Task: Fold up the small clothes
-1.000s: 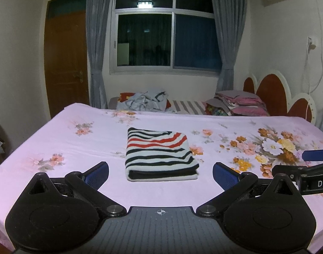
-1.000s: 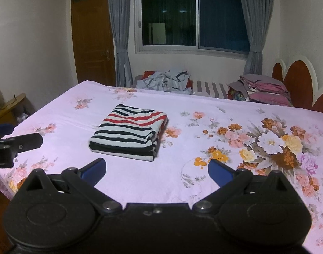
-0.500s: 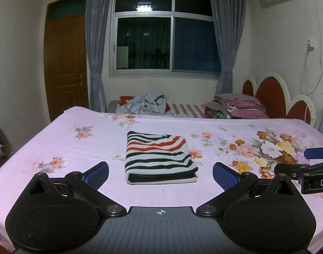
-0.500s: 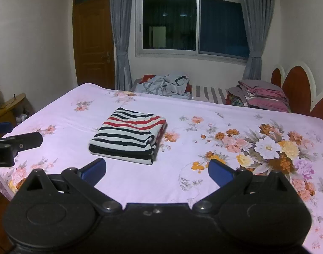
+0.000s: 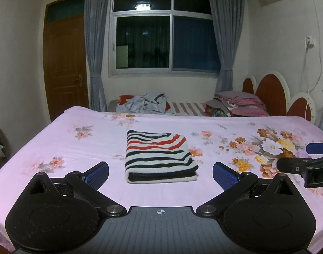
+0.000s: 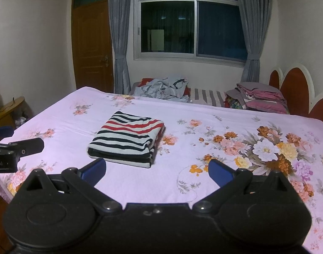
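On the bed (image 5: 55, 135) the striped top (image 5: 159, 155) looks fully folded, both the left gripper (image 5: 160, 172) and right gripper (image 6: 157, 170) wide open and empty, so next is probably grabbing another piece.

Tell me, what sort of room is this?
Most likely a home bedroom: a wide bed with a pink floral sheet and red scalloped headboard, grey curtains beside a dark window, and folded pink bedding piled behind.

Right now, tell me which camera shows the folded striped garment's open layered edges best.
The right wrist view: the striped garment sits angled, exposing stacked layers along its right side. The left wrist view shows it square-on, mostly the rounded front fold.
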### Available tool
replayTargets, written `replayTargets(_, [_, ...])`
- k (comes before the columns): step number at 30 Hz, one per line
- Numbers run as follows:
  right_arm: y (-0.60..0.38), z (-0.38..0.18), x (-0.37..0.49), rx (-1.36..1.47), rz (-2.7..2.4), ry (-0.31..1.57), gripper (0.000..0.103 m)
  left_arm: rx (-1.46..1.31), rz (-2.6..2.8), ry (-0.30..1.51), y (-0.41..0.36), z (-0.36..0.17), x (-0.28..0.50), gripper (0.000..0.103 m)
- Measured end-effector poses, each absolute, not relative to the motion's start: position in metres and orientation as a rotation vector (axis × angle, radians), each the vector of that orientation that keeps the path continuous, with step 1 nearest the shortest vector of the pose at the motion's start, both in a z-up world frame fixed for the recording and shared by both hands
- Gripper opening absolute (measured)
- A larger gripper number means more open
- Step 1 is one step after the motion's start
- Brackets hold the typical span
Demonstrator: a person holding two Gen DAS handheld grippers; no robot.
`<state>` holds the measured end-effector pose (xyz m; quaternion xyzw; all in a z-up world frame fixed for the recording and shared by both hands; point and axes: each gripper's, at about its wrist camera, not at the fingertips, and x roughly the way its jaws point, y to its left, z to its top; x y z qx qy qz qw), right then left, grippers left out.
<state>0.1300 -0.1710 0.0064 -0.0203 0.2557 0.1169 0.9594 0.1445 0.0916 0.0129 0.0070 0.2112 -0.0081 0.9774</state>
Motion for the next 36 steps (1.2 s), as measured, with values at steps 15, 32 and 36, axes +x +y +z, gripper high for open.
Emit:
replayTargets(15, [-0.1735,0.0085,0.1302,-0.052,0.240,0.519,0.103,0.012,-0.018,0.421,0.0904,0.0122,0.1454,0.103])
replayTargets(32, [-0.1761,0.0061,0.1329,-0.047,0.249,0.526,0.103,0.022,-0.014,0.428,0.0875,0.0109,0.1492,0.103])
replayTargets(36, [-0.1756,0.0062,0.1330,-0.046,0.248,0.526,0.103,0.022,-0.009,0.427,0.0871,0.0095,0.1491,0.103])
